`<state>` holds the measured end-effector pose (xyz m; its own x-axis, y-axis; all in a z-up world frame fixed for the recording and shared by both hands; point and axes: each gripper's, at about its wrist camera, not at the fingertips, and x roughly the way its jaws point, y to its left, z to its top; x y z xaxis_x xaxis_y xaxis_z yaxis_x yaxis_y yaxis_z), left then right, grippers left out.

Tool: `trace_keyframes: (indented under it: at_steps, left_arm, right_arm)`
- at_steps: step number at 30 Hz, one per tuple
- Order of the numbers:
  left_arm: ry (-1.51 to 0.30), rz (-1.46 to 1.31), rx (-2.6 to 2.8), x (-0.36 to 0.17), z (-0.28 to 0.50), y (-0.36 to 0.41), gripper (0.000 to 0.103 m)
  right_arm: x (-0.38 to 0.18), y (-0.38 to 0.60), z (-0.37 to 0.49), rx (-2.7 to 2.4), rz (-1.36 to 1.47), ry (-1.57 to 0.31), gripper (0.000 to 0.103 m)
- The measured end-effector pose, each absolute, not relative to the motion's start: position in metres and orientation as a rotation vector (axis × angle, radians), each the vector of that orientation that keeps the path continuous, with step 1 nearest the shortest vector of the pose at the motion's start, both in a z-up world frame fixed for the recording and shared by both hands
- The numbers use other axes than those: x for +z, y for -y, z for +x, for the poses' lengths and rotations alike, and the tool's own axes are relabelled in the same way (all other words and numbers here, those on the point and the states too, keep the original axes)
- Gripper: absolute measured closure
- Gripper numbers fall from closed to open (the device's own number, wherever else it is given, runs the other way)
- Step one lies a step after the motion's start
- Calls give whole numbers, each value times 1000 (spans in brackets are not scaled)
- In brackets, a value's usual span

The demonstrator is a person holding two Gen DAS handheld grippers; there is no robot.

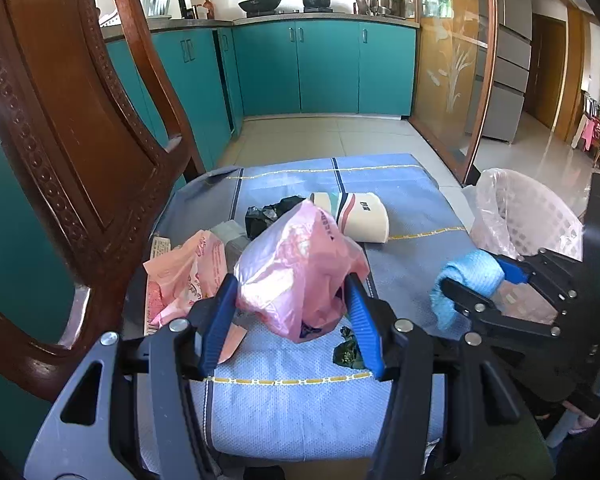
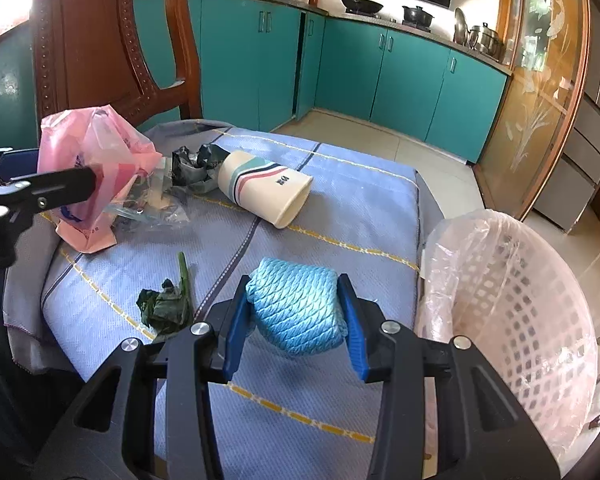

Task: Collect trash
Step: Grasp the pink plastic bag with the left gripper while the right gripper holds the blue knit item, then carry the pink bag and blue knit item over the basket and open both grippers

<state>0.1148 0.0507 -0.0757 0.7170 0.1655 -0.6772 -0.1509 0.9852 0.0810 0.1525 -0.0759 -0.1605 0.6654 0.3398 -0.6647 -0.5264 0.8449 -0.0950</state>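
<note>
Left gripper [image 1: 292,308] clamped on pink plastic bag [image 1: 300,268], lifted clear of blue cloth [image 1: 292,412]. Right gripper [image 2: 296,316] clamped on blue rolled rag [image 2: 300,308]. Lined bin [image 2: 512,300] at 3 o'clock of rag, just beside table edge.

Remaining on cloth: striped cup [image 2: 264,188] on its side at 12 o'clock, black wrapper [image 2: 192,164] at 11, wilted leaf [image 2: 166,308] at 9, pink packet [image 1: 188,276].

Risks, judged:
1. Bag thin and slack; could slip or spill during carry to bin.
2. Grippers close together; could collide on crossing.
3. Liner loose; could snag and tip bin.

Unclear: bag contents, bin interior, clear wrap under bag.
</note>
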Motion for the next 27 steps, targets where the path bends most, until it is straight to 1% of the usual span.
trace_keyframes:
  at_steps: [2,5,8,19,23,27]
  left_arm:
    - [-760,27,170,-76,113,-50,47]
    - [-771,36,153,-78,109,-53,47]
    - [-766,49,139,-82,104,-58,47]
    - [-733,25,136,-78,103,-71,48]
    - [-720,10,137,-76,104,-71,48]
    - [-704,-10,120,-67,108,-70,48]
  right_arm:
    - [-159,77,149,504,-280,-649,60]
    - [-163,88,138,505,-187,-604,60]
    - [-167,95,129,490,-115,-622,60]
    - [-140,95,122,484,-153,-592,60]
    - [-138,99,124,476,-139,-592,60]
    - [-123,114,128,493,-67,-564,60]
